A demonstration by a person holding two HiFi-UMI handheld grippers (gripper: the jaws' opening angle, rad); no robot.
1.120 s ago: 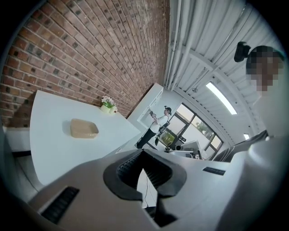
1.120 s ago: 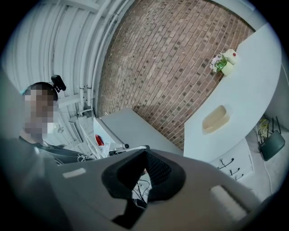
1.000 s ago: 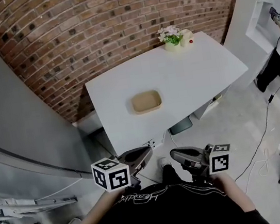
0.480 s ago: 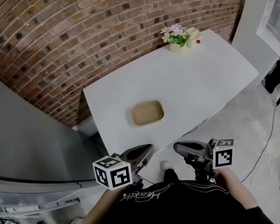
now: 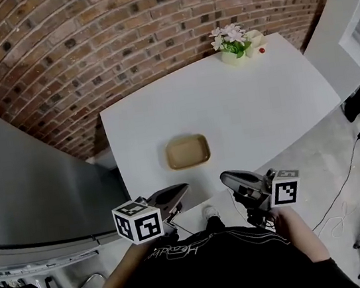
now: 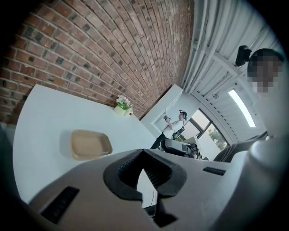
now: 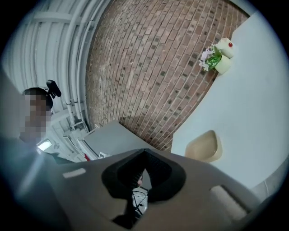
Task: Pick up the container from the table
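Note:
A shallow tan container [image 5: 187,151] lies on the white table [image 5: 248,106], near its front edge. It also shows in the left gripper view, container [image 6: 90,144], and in the right gripper view, container [image 7: 205,146]. My left gripper [image 5: 181,189] hangs just short of the table's front edge, below and slightly left of the container, jaws shut and empty. My right gripper [image 5: 227,178] is beside it, below and right of the container, also shut with nothing held. In the gripper views the left gripper [image 6: 143,152] and the right gripper [image 7: 144,152] each show their tips meeting.
A small pot of flowers [image 5: 232,41] stands at the table's far right corner against the brick wall [image 5: 116,29]. A grey panel [image 5: 29,169] runs along the left. A person [image 6: 174,128] stands far off by a window. Cables lie on the floor [image 5: 344,169] at right.
Both grippers have moved forward toward the table, staying shut. The table and container now sit closer and lower in the head view.

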